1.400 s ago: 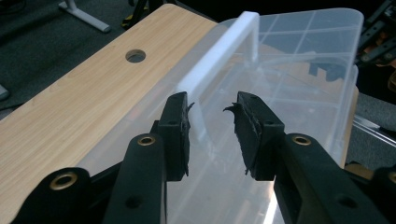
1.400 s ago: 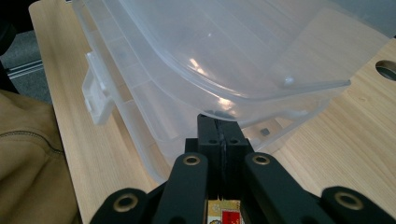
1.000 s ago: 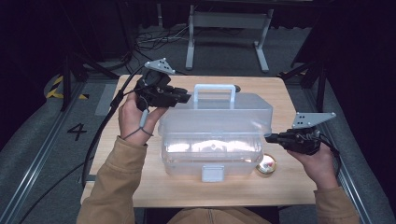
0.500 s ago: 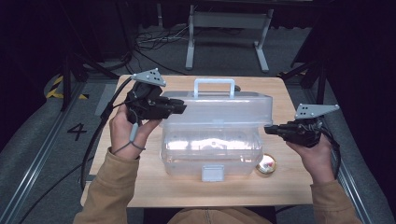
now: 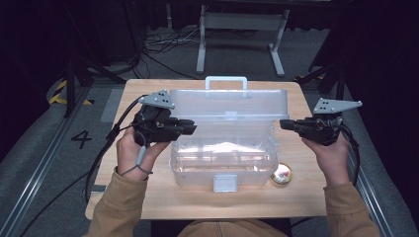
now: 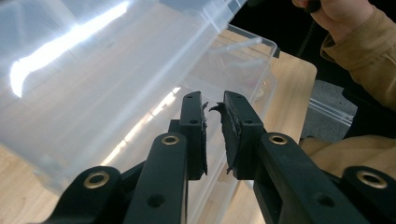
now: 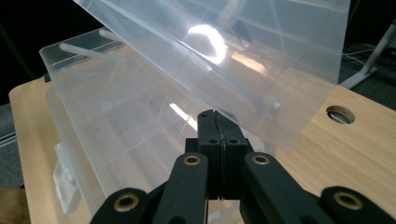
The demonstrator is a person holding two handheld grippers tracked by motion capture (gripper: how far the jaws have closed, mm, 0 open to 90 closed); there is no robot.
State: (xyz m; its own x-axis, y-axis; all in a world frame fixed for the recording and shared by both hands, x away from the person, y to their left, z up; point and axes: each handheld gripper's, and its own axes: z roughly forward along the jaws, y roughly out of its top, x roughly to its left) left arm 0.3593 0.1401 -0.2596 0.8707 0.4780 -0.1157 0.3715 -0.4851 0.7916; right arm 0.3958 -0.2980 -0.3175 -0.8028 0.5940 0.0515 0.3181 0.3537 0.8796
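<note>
A clear plastic toolbox (image 5: 222, 158) stands mid-table with its lid (image 5: 227, 106) tilted up and back, white handle (image 5: 226, 79) at the far edge. My left gripper (image 5: 192, 128) lies level at the box's left end, tips pointing at its rim. In the left gripper view, my gripper (image 6: 213, 105) shows a narrow gap with nothing in it; the jaws have just been closing. My right gripper (image 5: 282, 123) is shut at the box's right end. Its tips (image 7: 215, 114) sit just under the raised lid's (image 7: 224, 42) lower corner, over the open box (image 7: 116, 107).
A small round object (image 5: 281, 174) lies on the wooden table (image 5: 148, 197) by the box's front right corner. The box's front latch (image 5: 225, 182) faces the person. A round hole (image 7: 340, 114) is set in the tabletop. Cables trail off the table's left side.
The lid has swung further up and back. My left gripper has come nearer the person and lower, to the box's left end. The right gripper stayed by the box's right end.
</note>
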